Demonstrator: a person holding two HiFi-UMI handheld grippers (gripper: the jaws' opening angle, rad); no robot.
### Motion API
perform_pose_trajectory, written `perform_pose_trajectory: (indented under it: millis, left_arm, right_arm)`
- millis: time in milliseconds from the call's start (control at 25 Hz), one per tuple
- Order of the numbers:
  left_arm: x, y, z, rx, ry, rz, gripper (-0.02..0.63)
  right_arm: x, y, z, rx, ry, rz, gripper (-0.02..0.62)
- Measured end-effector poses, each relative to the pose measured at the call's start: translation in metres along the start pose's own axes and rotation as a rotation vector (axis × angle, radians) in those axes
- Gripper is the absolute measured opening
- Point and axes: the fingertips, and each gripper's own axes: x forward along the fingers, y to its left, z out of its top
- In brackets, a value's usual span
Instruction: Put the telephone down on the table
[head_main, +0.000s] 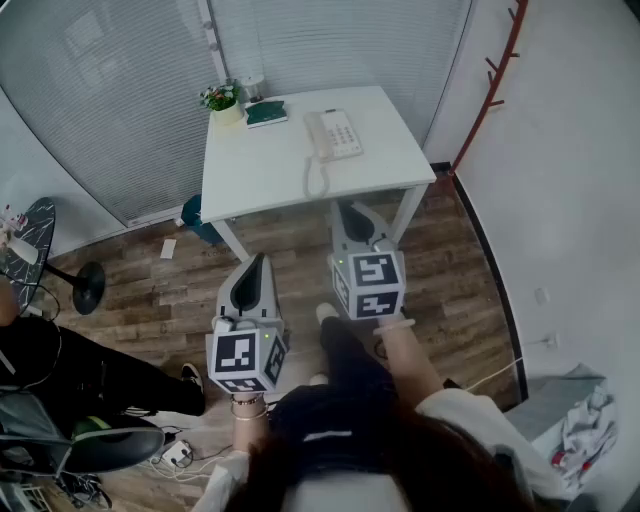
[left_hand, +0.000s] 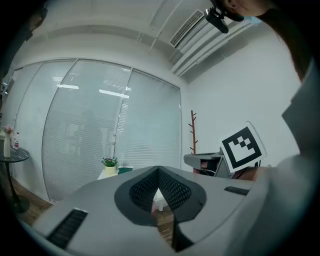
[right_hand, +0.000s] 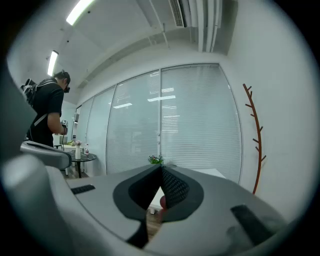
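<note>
A: Where's the telephone?

B: On the white desk, toward the far right part of the top. It's cream-coloured, with the handset lying in its cradle left of the keypad. Its coiled cord loops out toward the near edge.

A: Is anything holding it?

B: No, nothing touches it. Both tools are well short of it, over the wooden floor on the near side of the desk.

A: How do the tools stand?

B: The left tool has its jaws pressed together at the tips, with nothing between them. The right tool is the same: jaws closed tip to tip, and empty. Both point roughly level at the desk. The right one is the nearer, its tip just by the desk's front edge as seen from above. The left one sits further back and off to the left.

A: What else is on the desk?

B: A small potted plant at the far left corner, and a dark green book just beside it. Both lie apart from the telephone.

A: And round about?

B: Closed blinds run behind the desk, and a thin red-brown coat rack stands to the right by the wall. A person in dark clothes stands off to the left of the room.
</note>
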Motion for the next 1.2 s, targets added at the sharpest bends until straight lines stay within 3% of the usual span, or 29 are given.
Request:
perform_pose_trajectory:
  millis: [760, 1200]
  left_arm:
    - [0.078, 0.0, -0.006, 0.011, 0.059, -0.141, -0.002]
    - [0.125, 0.015, 0.006, 0.022, 0.058, -0.164, -0.002]
  right_arm:
    - [0.064, -0.024, -0.001, -0.023, 0.009, -0.025, 0.002]
    - [0.114, -0.045, 0.01, -0.006, 0.017, -0.023, 0.002]
